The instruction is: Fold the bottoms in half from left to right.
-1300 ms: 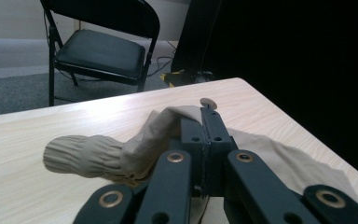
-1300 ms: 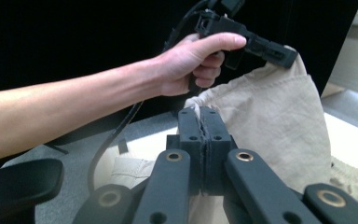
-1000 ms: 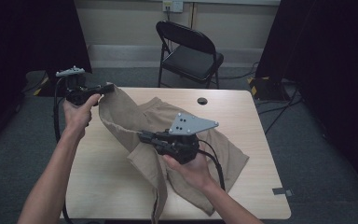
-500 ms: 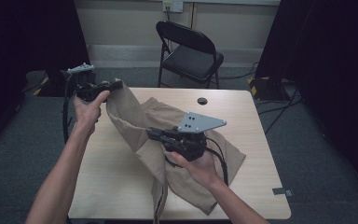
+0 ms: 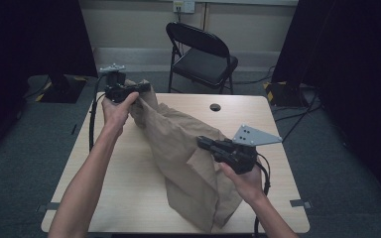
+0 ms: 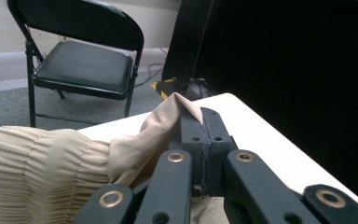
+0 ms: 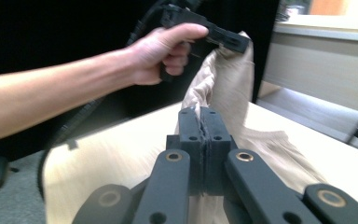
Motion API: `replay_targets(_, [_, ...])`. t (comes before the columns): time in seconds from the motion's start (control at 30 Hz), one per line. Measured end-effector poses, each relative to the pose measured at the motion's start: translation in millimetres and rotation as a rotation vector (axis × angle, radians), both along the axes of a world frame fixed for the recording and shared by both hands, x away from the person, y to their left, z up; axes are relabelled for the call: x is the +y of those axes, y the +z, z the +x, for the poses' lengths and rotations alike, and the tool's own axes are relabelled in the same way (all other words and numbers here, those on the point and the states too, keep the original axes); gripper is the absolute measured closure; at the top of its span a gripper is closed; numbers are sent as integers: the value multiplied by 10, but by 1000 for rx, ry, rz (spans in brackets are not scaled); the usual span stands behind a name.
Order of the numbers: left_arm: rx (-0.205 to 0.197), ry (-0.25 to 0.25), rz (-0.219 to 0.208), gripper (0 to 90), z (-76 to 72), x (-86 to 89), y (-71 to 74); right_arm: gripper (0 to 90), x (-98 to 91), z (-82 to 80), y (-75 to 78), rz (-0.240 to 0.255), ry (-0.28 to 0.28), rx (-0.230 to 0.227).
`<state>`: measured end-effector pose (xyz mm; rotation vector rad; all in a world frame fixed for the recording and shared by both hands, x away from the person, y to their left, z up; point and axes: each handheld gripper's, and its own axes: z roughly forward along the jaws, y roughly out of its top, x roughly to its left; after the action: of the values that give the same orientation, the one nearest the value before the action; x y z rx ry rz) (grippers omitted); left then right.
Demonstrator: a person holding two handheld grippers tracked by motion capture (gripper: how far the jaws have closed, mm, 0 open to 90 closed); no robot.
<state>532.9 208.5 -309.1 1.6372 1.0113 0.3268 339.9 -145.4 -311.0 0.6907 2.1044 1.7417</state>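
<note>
Left gripper [image 5: 141, 88] clamped on tan fabric trousers [image 5: 188, 163] near the ribbed waistband, lifted at table's [image 5: 129, 198] far-left corner. Right gripper [image 5: 202, 143] pinching the fabric mid-table; the rest drapes across the wooden tabletop.

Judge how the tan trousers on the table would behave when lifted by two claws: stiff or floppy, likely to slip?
The tan trousers are probably floppy: they sag and fold between the left claw and right claw. They seem light, hanging from small pinches. The gathered waistband may give some grip.
</note>
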Motion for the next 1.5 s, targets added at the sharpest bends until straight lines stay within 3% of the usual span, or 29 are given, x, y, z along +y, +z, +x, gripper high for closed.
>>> replay_targets(0.07, [11,-6,-6,899,53,-57,-42,892,-115,2,-43,-3,-32,8])
replay_targets(0.23, [31,-10,35,898,143,-164,-148,892,-391,49,-179,-20,-117,27])
replay_targets(0.33, [40,-10,16,897,197,-211,-215,892,-485,104,-267,-27,-153,48])
replay_targets(0.47, [31,-4,51,845,244,-291,-268,892,-573,205,-391,-46,-191,79])
replay_targets(0.53, [11,-21,12,804,237,-290,-256,892,-618,268,-449,-46,-214,94])
replay_targets(0.8, [-35,-62,75,690,33,-273,-106,892,-743,494,-624,-57,-274,153])
replay_targets(0.93, [-57,-74,54,679,-83,-227,-94,891,-801,572,-656,-65,-294,174])
replay_targets(1.03, [-73,-65,75,673,-155,-205,-133,891,-863,641,-689,-76,-315,183])
replay_targets(1.13, [-71,-73,60,672,-208,-176,-166,888,-922,710,-738,-71,-331,203])
replay_targets(1.2, [-66,-63,79,657,-243,-163,-184,882,-949,740,-775,-80,-343,214])
replay_targets(1.3, [-55,-60,69,632,-298,-108,-240,882,-984,776,-836,-131,-381,216])
replay_targets(1.4, [-39,-58,87,627,-329,-49,-320,884,-1061,822,-942,-146,-404,243])
replay_targets(1.5, [-32,-42,81,621,-356,12,-390,885,-1152,851,-1040,-134,-442,255])
